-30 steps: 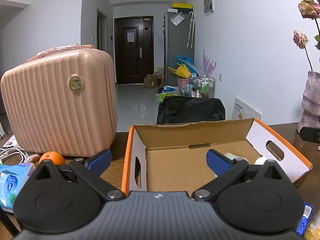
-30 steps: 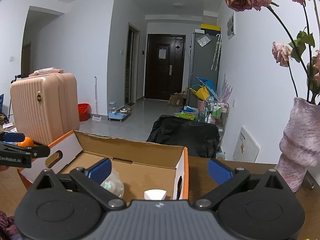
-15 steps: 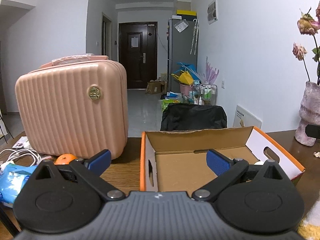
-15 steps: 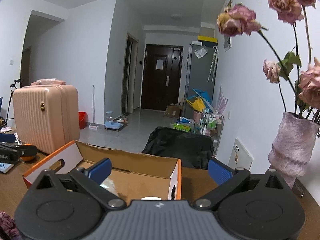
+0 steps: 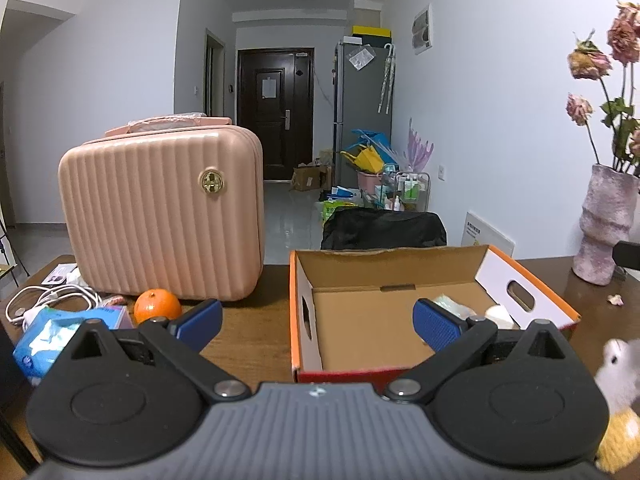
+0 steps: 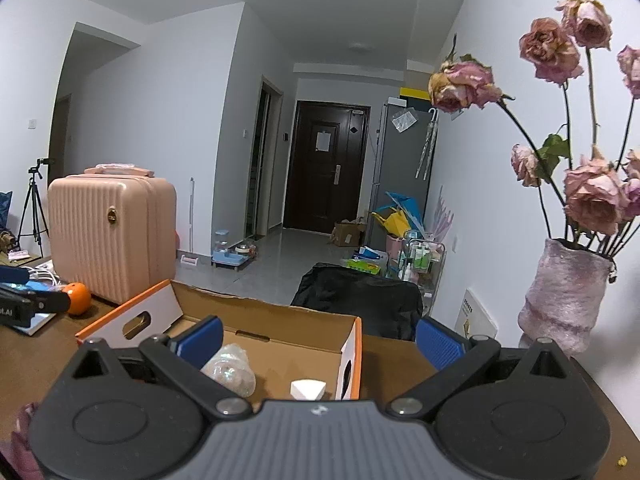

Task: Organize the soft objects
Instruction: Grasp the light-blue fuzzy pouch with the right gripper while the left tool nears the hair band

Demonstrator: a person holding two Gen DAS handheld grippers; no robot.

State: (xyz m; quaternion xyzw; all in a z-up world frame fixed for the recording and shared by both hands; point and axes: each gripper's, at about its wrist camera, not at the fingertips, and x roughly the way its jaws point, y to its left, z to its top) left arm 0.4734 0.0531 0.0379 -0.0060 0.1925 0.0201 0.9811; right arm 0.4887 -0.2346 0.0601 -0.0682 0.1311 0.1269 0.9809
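An open cardboard box [image 5: 524,276] with orange edges stands on the brown table. Inside it lie a clear-wrapped soft bundle [image 6: 230,374] and a white block [image 6: 307,390]; the left wrist view shows them at the box's right end [image 5: 456,308]. A white and yellow plush toy [image 5: 618,392] sits at the right edge of the left wrist view, outside the box. My left gripper [image 5: 316,322] hovers open before the box's left front corner, holding nothing. My right gripper [image 6: 318,338] is open and empty over the box's right end. The left gripper's tip [image 6: 36,304] shows at the left.
A pink ribbed suitcase [image 5: 160,216] stands left of the box, with an orange [image 5: 157,306], a blue tissue pack [image 5: 60,336] and white cables [image 5: 48,296] in front. A pink vase [image 6: 564,296] of dried roses stands at the right. A black chair back [image 5: 384,232] rises behind the table.
Both grippers have pulled back and risen from the box. The box now looks smaller and farther, and the plush toy has come into the left wrist view.
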